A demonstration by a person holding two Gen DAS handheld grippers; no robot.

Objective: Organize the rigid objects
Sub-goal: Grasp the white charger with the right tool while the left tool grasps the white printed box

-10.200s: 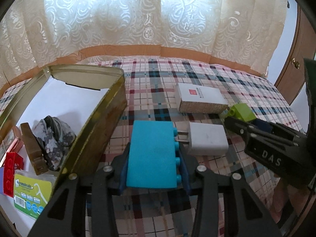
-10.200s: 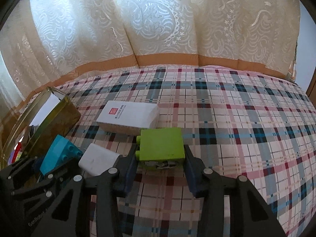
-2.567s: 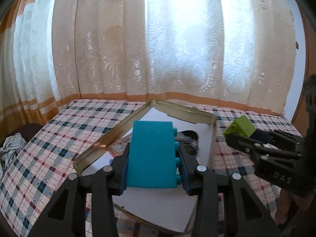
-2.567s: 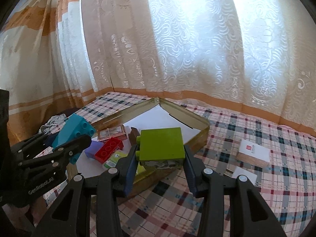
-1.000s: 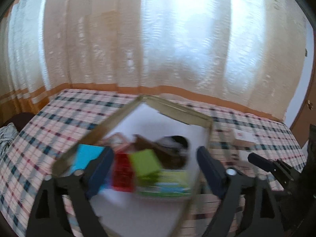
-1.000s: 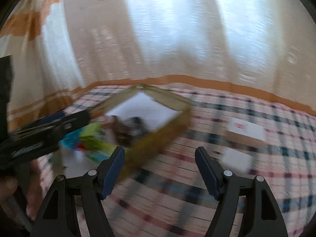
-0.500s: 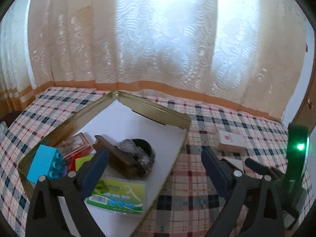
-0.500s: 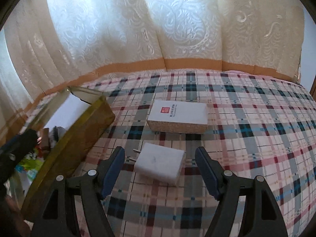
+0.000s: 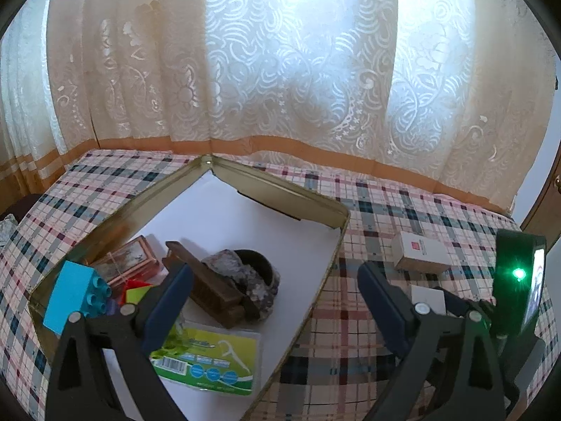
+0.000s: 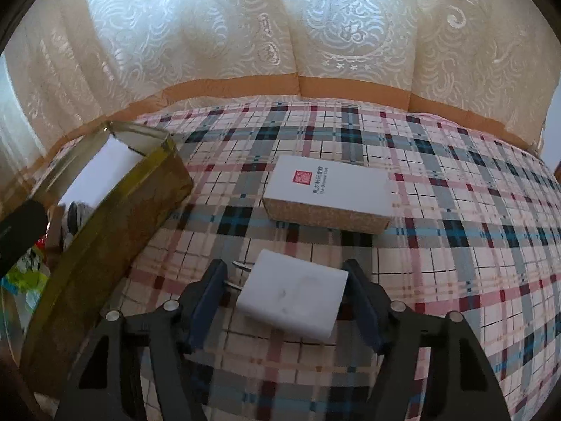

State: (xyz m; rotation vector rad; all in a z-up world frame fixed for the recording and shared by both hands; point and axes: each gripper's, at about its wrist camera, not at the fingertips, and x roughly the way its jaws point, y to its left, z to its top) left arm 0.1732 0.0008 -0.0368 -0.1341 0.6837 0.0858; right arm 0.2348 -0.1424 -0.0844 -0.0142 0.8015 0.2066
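My left gripper (image 9: pixel 273 280) is open and empty above the gold tin (image 9: pixel 280 189). The tin holds a blue brick (image 9: pixel 75 294), red and green bricks (image 9: pixel 135 289), a brown wooden block (image 9: pixel 207 280), a grey stone-like lump (image 9: pixel 245 270) and a floss packet (image 9: pixel 210 361). My right gripper (image 10: pixel 284 287) is open with its jaws on either side of the white plug adapter (image 10: pixel 294 294) on the plaid cloth, not closed on it. The white and cork box (image 10: pixel 329 189) lies just beyond. Both also show in the left wrist view, the adapter (image 9: pixel 427 298) and the box (image 9: pixel 419 251).
The plaid cloth (image 10: pixel 473 245) covers the table, with lace curtains (image 9: pixel 280 70) behind. The tin's side wall (image 10: pixel 105 242) stands close on my right gripper's left. The right gripper's body with a green light (image 9: pixel 519 273) is at the left view's right edge.
Both bricks were released into the tin and both grippers opened. In the last half second my right gripper moved forward and down so that its jaws flank the white adapter.
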